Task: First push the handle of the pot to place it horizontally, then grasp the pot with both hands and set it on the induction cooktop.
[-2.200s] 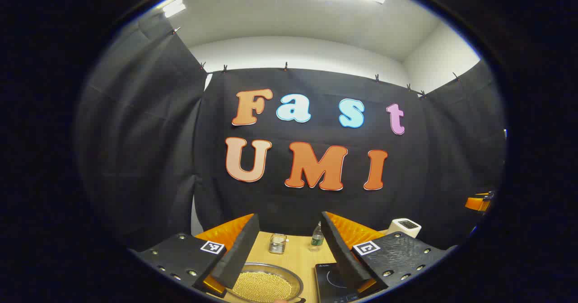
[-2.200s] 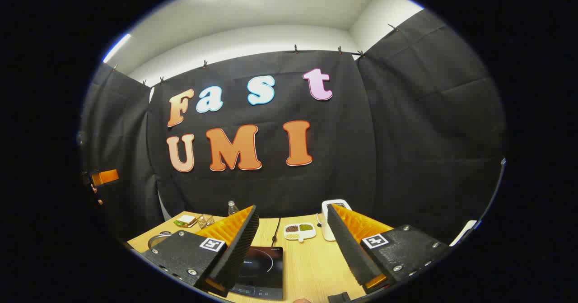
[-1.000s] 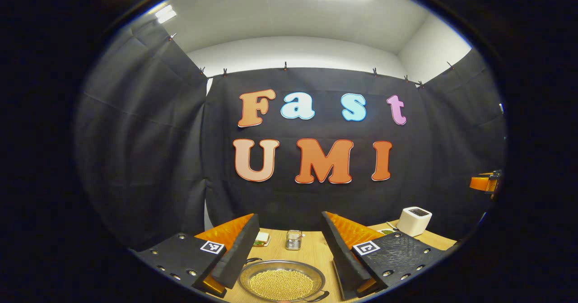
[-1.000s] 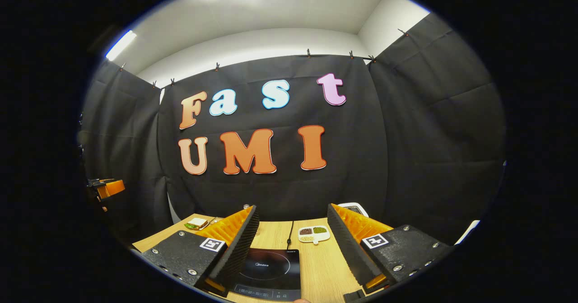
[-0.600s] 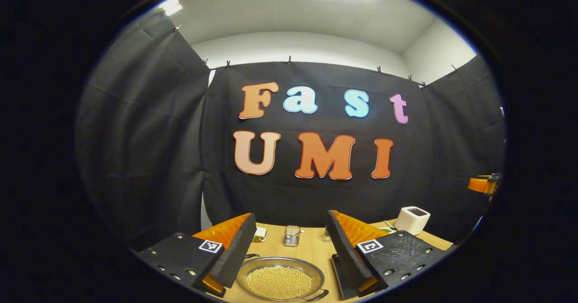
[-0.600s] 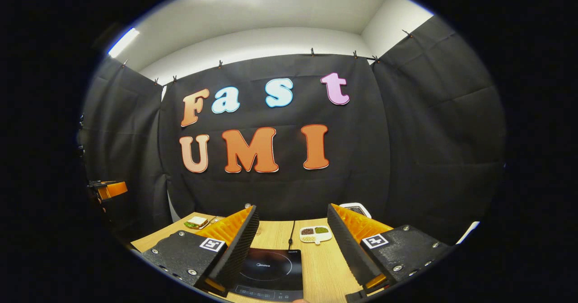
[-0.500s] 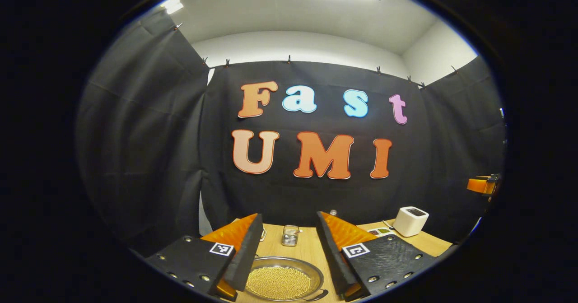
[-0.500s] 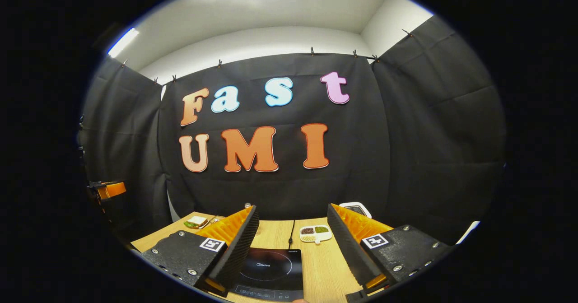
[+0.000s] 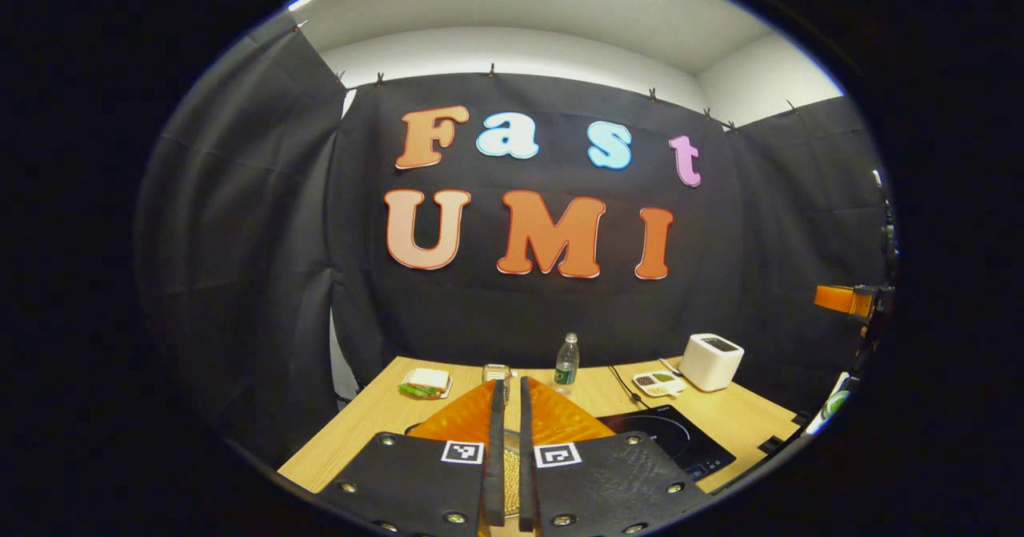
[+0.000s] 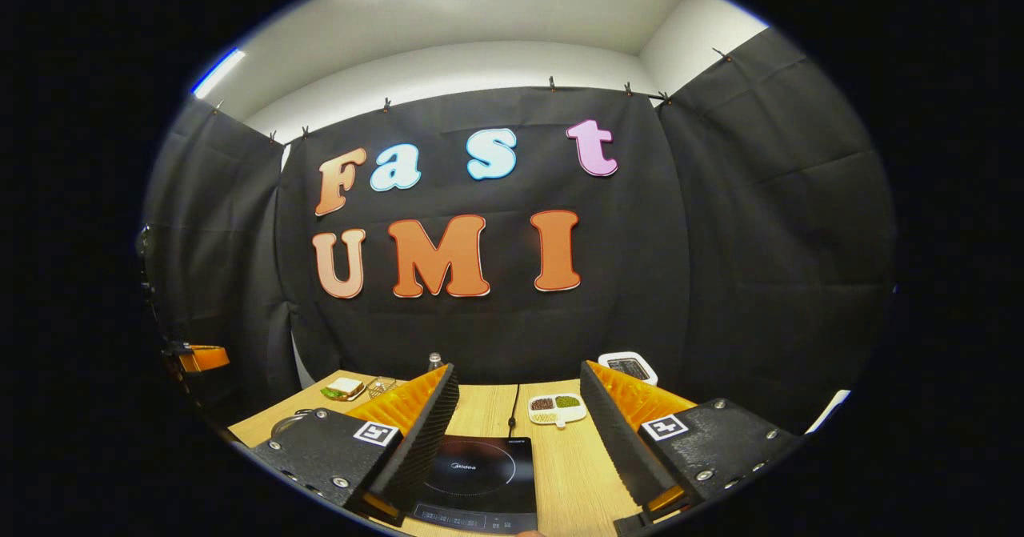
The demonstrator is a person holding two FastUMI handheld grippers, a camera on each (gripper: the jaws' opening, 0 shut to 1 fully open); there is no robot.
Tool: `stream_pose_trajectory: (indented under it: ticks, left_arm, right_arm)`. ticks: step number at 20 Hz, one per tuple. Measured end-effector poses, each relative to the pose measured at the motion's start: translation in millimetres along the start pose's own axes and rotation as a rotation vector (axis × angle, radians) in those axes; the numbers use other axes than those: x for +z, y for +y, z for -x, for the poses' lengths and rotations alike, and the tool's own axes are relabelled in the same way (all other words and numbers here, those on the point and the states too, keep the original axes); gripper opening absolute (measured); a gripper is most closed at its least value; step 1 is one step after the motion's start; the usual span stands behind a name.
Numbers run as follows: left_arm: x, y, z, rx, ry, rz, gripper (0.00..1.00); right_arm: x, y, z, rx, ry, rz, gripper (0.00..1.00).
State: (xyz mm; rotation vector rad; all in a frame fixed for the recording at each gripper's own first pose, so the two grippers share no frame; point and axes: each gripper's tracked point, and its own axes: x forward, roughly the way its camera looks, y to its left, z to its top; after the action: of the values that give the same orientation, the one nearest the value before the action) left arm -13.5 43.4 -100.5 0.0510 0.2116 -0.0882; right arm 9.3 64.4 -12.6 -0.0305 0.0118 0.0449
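In the left gripper view, the left gripper (image 9: pixel 507 449) was closed, its two fingers (image 9: pixel 496 441) drawn together with only a thin slit between them and nothing seen held there. Through that slit a strip of the pot (image 9: pixel 512 473) showed, filled with small yellow beads, low and just beyond the fingers; how its handle lay could not be told, as the fingers hid it. To the right of the gripper lay the black induction cooktop (image 9: pixel 668 433) on the wooden table (image 9: pixel 360 433), apart from the pot. Farther off, near the table's far edge, stood a plastic water bottle (image 9: pixel 566 361), a small glass jar (image 9: pixel 496 372) and, to the left, a sandwich on a plate (image 9: pixel 426 381). At the far right stood a white toaster (image 9: pixel 712 361), with a divided snack dish (image 9: pixel 659 382) just beside it on its left.

In the right gripper view, the right gripper (image 10: pixel 518 405) stood wide open, its fingers (image 10: pixel 424 433) well apart and holding nothing. Between them, near the camera, lay the induction cooktop (image 10: pixel 478 473), its cord running toward the far wall. Beyond it sat the divided snack dish (image 10: pixel 557 409), and the toaster (image 10: pixel 628 365) rose behind the right finger. At the far left were the sandwich (image 10: pixel 344 389) and the bottle's cap (image 10: pixel 434 357). A curved metal piece (image 10: pixel 284 423), perhaps the pot's rim or handle, peeked out beside the left finger's base.
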Motion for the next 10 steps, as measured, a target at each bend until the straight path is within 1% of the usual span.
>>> stream_pose_trajectory:
  ticks: [1, 3, 6, 10]
  left_arm:
    - [-12, 0, 1, -0.005, 0.022, -0.007, 0.08]
    - [-35, -7, 1, -0.033, 0.067, 0.009, 0.02]
    - [-70, -18, 7, -0.077, 0.15, 0.032, 0.02]
    - [-109, -19, 12, -0.092, 0.229, 0.008, 0.03]
  right_arm:
    - [-2, 0, 0, 0.001, 0.004, 0.001, 0.95]
    - [-5, 2, 0, 0.003, 0.01, 0.0, 0.95]
    - [-7, 0, -2, -0.002, 0.014, -0.002, 0.95]
    - [-10, -3, -5, -0.011, 0.012, -0.007, 0.95]
